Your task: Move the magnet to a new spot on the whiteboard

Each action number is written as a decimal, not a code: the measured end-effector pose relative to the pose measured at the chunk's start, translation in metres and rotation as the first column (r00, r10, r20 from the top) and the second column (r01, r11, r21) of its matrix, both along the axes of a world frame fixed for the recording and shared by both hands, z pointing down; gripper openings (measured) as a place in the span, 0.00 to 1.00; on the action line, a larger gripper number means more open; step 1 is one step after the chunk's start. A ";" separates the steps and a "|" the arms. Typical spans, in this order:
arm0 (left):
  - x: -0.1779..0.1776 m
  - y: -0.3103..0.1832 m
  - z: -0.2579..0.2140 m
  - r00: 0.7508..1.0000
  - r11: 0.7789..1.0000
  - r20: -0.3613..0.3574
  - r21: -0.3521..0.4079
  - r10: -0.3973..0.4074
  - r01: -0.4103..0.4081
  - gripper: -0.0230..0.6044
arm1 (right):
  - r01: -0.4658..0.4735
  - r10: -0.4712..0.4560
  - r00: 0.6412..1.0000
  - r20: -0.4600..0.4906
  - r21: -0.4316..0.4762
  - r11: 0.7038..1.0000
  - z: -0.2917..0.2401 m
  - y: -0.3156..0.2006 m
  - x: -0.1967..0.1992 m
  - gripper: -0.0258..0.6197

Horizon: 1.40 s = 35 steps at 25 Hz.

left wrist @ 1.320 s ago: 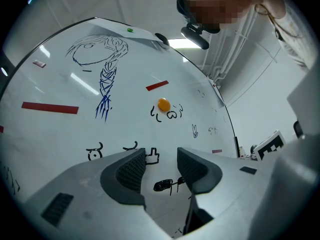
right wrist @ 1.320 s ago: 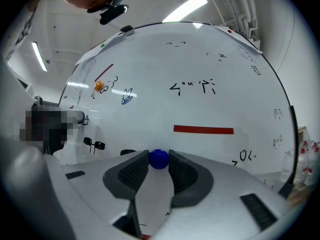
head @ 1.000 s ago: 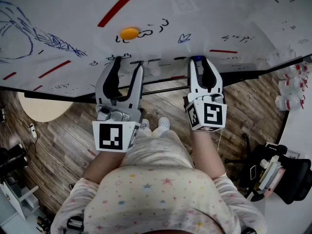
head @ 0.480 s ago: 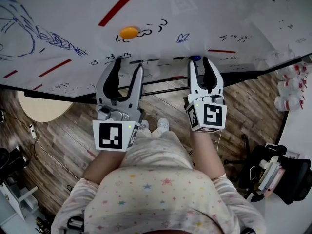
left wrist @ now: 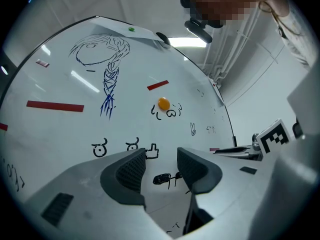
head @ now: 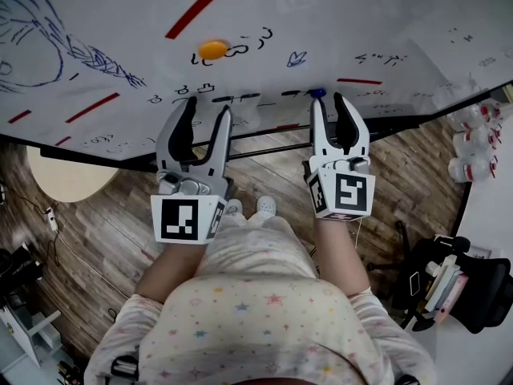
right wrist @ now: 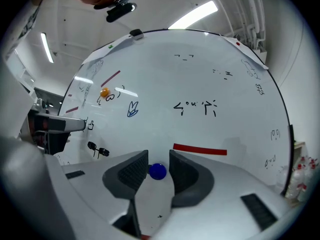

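Small round blue magnet (right wrist: 158, 171) sitting right between the right gripper's (head: 327, 99) tips, low on the white scribbled-on whiteboard (head: 321, 22)

Jaws are slightly apart around it, framing it rather than pinching, and it's a touch nearer the left pad; left gripper (head: 208, 107) is spread wide with nothing in it, just black doodles past its tips; the orange round magnet (head: 212, 50) sits higher up the board; compared to a second ago basically nothing moved; blue magnet is on the same spot and both grippers are parked where they were.
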<state>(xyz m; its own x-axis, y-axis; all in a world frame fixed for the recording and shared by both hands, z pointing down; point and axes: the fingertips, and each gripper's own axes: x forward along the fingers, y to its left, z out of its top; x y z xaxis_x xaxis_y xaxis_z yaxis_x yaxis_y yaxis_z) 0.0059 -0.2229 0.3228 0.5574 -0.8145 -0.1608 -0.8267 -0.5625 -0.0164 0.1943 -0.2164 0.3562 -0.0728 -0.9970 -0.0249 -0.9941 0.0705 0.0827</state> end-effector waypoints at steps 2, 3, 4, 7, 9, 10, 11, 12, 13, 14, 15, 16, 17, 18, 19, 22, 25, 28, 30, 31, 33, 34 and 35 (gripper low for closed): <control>0.000 0.001 0.001 1.000 1.000 -0.005 -0.001 0.006 -0.006 0.32 | 0.000 0.000 1.000 -0.007 0.002 1.000 -0.004 0.003 0.000 0.23; -0.001 0.001 0.001 1.000 1.000 -0.008 -0.002 0.008 -0.008 0.31 | 0.000 0.000 1.000 -0.008 0.005 1.000 -0.006 0.005 0.000 0.23; -0.002 0.001 0.001 1.000 1.000 -0.011 -0.003 0.008 -0.008 0.31 | -0.001 0.001 1.000 -0.008 0.010 1.000 -0.009 0.007 0.000 0.22; -0.005 0.002 0.002 1.000 1.000 -0.016 -0.007 0.006 -0.006 0.30 | -0.003 0.003 1.000 -0.010 0.029 1.000 -0.016 0.013 0.000 0.19; -0.006 0.002 0.001 1.000 1.000 -0.023 -0.009 0.009 -0.009 0.29 | -0.007 0.008 1.000 -0.010 0.039 0.999 -0.020 0.017 0.000 0.17; -0.007 0.003 0.001 0.999 1.000 -0.029 -0.010 0.013 -0.014 0.28 | -0.009 0.010 1.000 -0.009 0.045 0.999 -0.022 0.018 0.000 0.16; -0.007 0.003 0.001 0.999 1.000 -0.035 -0.012 0.018 -0.019 0.26 | -0.010 0.010 1.000 -0.009 0.051 0.999 -0.024 0.020 0.000 0.14; -0.007 0.004 0.001 0.999 1.000 -0.041 -0.014 0.023 -0.024 0.25 | -0.010 0.011 1.000 -0.009 0.056 0.998 -0.026 0.021 0.000 0.13; -0.008 0.004 0.002 0.999 0.999 -0.044 -0.017 0.028 -0.029 0.24 | -0.010 0.011 1.000 -0.011 0.061 0.998 -0.027 0.023 -0.001 0.12; -0.008 0.004 0.003 0.998 0.999 -0.044 -0.021 0.033 -0.033 0.23 | -0.010 0.011 1.000 -0.013 0.065 0.998 -0.029 0.024 -0.001 0.11; -0.008 0.005 0.004 0.998 0.999 -0.044 -0.027 0.036 -0.037 0.22 | -0.010 0.011 1.000 -0.015 0.068 0.998 -0.031 0.026 -0.002 0.10; -0.009 0.005 0.005 0.998 0.999 -0.045 -0.032 0.038 -0.039 0.21 | -0.009 0.010 1.000 -0.015 0.071 0.997 -0.032 0.027 -0.002 0.10; -0.010 0.005 0.006 0.998 0.999 -0.046 -0.036 0.038 -0.039 0.20 | -0.005 0.006 1.000 -0.014 0.073 0.997 -0.033 0.027 -0.003 0.08; -0.011 0.005 0.006 0.998 0.999 -0.047 -0.038 0.036 -0.038 0.20 | 0.002 -0.001 1.000 -0.013 0.075 0.997 -0.035 0.028 -0.005 0.07; -0.012 0.005 0.006 0.998 0.999 -0.047 -0.038 0.035 -0.037 0.20 | 0.010 -0.009 1.000 -0.013 0.077 0.997 -0.035 0.029 -0.006 0.06; -0.015 0.007 0.006 0.998 0.999 -0.042 -0.035 0.039 -0.040 0.14 | 0.019 -0.018 1.000 -0.019 0.077 0.997 -0.036 0.031 -0.009 0.04; -0.017 0.010 0.006 0.998 0.998 -0.039 -0.032 0.046 -0.048 0.09 | 0.012 -0.009 1.000 -0.028 0.076 0.997 -0.037 0.034 -0.010 0.04; -0.020 0.011 0.004 0.998 0.998 -0.040 -0.030 0.050 -0.051 0.07 | 0.013 -0.010 0.999 -0.035 0.080 0.997 -0.038 0.035 -0.012 0.04; -0.022 0.012 0.003 0.998 0.998 -0.041 -0.028 0.049 -0.050 0.07 | 0.010 -0.007 0.999 -0.038 0.081 0.997 -0.039 0.036 -0.012 0.04; -0.022 0.013 0.003 0.998 0.998 -0.042 -0.027 0.049 -0.050 0.07 | 0.009 -0.006 0.999 -0.039 0.082 0.997 -0.040 0.037 -0.012 0.04; -0.023 0.014 0.002 0.998 0.998 -0.042 -0.026 0.049 -0.050 0.06 | 0.010 -0.006 0.999 -0.042 0.089 0.996 -0.042 0.038 -0.013 0.04; -0.023 0.014 0.002 0.998 0.998 -0.042 -0.026 0.050 -0.051 0.06 | 0.010 -0.006 0.999 -0.044 0.093 0.996 -0.043 0.038 -0.014 0.04; -0.023 0.014 0.002 0.998 0.998 -0.042 -0.026 0.051 -0.052 0.06 | 0.009 -0.005 0.999 -0.046 0.096 0.995 -0.043 0.039 -0.014 0.04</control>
